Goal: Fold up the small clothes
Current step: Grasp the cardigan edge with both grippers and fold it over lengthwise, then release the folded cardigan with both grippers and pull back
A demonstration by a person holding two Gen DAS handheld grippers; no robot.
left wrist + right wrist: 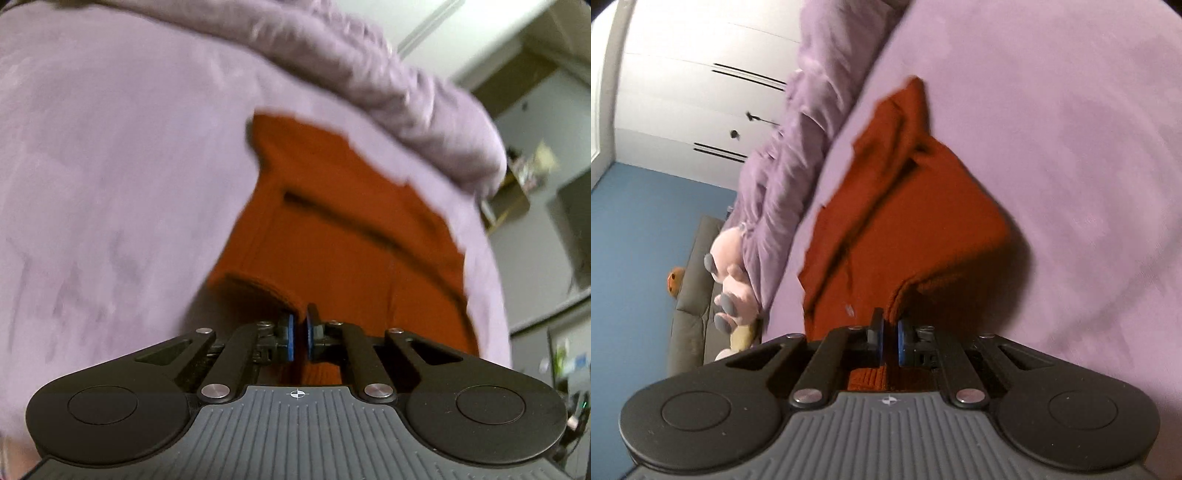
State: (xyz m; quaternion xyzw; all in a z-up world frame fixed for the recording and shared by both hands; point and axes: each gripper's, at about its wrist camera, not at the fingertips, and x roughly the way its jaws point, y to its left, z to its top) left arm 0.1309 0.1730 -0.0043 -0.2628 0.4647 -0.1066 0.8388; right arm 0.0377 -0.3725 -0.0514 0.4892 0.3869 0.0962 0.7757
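Note:
A small rust-orange knit garment (332,229) lies on a lilac bedsheet (110,166). My left gripper (299,325) is shut on its near edge, the cloth pinched between the blue pads. The same garment (908,221) shows in the right wrist view, partly lifted and creased, with a fold ridge running away from me. My right gripper (889,328) is shut on another near edge of it, with cloth bunched between the pads. Both views are motion-blurred.
A rumpled lilac duvet (388,81) lies along the far side of the bed and also shows in the right wrist view (786,147). A pink plush toy (729,284) lies at the bed's edge. A grey sofa (690,295), white wardrobe doors (701,92) and shelves (524,173) stand beyond.

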